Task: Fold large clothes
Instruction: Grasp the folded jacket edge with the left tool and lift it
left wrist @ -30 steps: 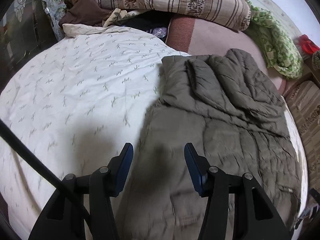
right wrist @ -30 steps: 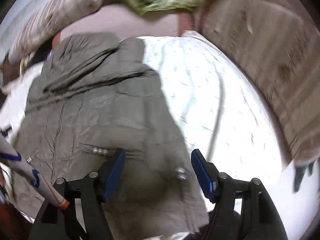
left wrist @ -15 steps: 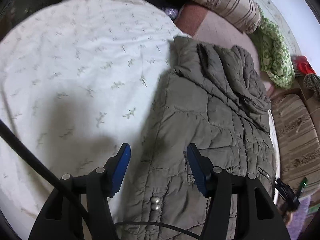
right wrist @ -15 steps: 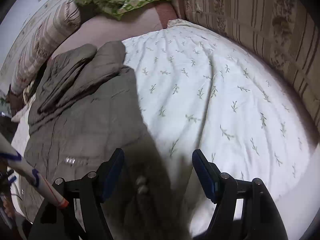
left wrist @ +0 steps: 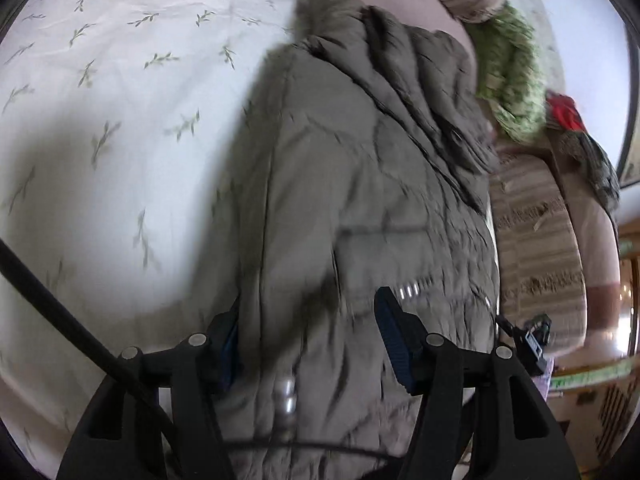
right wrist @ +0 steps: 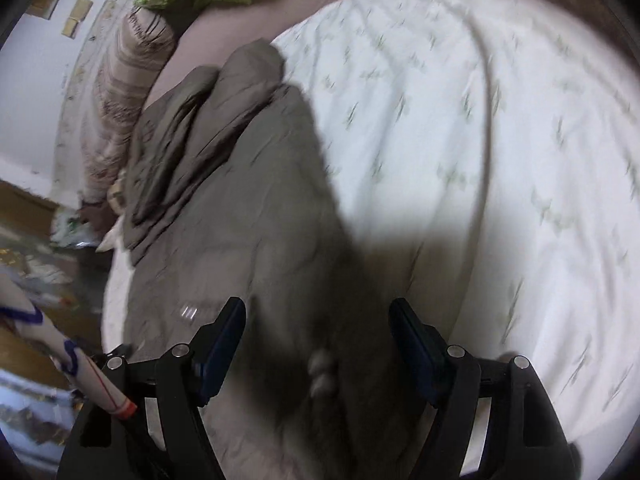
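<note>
A: Right, the jacket [left wrist: 352, 184] first. Where does it lie?

B: Flat on the bed, on the white leaf-print sheet [left wrist: 120, 120], hem toward me, sleeves folded in across the upper part. Olive, quilted, padded. My judgement: soft and bulky, light for its size, a smooth shell that may slip, and springy enough to puff back out of a crease.

A: And your fingers?

B: Left gripper [left wrist: 310, 344] sits low over the near hem at the jacket's edge, partly open. One finger is tucked at the side edge of the cloth, the other stands over the fabric; hem is between them, but I see no pinch, so nothing is held. Right gripper [right wrist: 318, 346] is spread wide and opening further, over the hem on the other side beside bare sheet. Fabric and a pair of snaps [right wrist: 322, 374] lie between its fingers; not gripped.

A: Where would you take hold?

B: At the two hem corners, one each hand, biting deep through all layers at the stitched edge, clear of the snaps, since a shallow grab on shell alone would likely slide off. Then lift both together.

A: Surroundings?

B: Striped pillow [right wrist: 120, 92] and a green patterned cloth [left wrist: 512, 84] beyond the collar end, well clear of the fold. Pictures are motion-blurred; finer detail I cannot tell.
</note>
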`<state>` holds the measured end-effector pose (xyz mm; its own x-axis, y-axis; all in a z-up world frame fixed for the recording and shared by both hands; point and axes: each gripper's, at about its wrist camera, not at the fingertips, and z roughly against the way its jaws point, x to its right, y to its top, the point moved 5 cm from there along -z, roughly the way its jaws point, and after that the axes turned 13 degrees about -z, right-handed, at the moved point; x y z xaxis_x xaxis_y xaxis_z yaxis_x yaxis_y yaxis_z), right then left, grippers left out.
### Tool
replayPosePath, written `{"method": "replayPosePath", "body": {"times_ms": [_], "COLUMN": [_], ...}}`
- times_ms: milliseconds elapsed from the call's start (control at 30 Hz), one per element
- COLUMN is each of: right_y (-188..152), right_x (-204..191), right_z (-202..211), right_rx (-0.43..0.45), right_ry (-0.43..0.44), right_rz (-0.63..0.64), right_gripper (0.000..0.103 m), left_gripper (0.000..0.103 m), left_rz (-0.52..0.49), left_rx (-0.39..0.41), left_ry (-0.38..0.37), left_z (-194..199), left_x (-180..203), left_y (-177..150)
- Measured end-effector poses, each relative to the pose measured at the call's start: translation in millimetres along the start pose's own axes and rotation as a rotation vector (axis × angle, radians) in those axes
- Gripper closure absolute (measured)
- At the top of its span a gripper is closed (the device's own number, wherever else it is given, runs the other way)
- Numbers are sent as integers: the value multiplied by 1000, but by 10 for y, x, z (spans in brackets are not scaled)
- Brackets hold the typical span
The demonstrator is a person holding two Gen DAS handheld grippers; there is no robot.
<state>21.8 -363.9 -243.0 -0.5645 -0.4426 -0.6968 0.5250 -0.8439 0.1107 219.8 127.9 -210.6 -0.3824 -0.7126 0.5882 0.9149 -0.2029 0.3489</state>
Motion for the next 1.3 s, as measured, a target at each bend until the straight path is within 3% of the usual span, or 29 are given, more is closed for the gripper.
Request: {"method": "replayPosePath", "body": {"times_ms": [167,400,567,800,867,967,1000,1033,1133,1200,1300], "right_y": [-271,-522,-662,-881,-919,-950,-974,-993,-1032,-1024,-1006], "right_x": [37,22,-43,-39,-2,70,74,68,12,-37,-183], "right_z": [60,132,111,149,125,75,59,65,95,119,219], "right_rx": [-53,-62,-77,-93,-98,-107,-102,-87,-34,-18,3], "right_ry": [44,80,50,94,90,90,86,74,17,3,-4], "right_rz": [-13,15,87,107,106,74,70,77,105,118,159], "right_gripper": [24,25,28,34,34,34,36,37,57,74,82], "left_gripper": [45,45,40,37,31,31,35,45,70,78,83], "left_rz": [20,3,3,-21,2,43,33,14,-81,-94,-100], "left_rx": [45,88,99,97,87,69,65,58,15,17,68], "left_ry": [-88,-101,-123,-89,-98,-62,-19,43,221,241,223], "left_z": [192,284,243,100,70,7,17,17,27,107,388], "left_x": [84,186,218,305,261,211,235,275,441,509,673], "left_y": [-331,-630,-795,-870,-814,-783,-803,-819,-862,-837,-732]}}
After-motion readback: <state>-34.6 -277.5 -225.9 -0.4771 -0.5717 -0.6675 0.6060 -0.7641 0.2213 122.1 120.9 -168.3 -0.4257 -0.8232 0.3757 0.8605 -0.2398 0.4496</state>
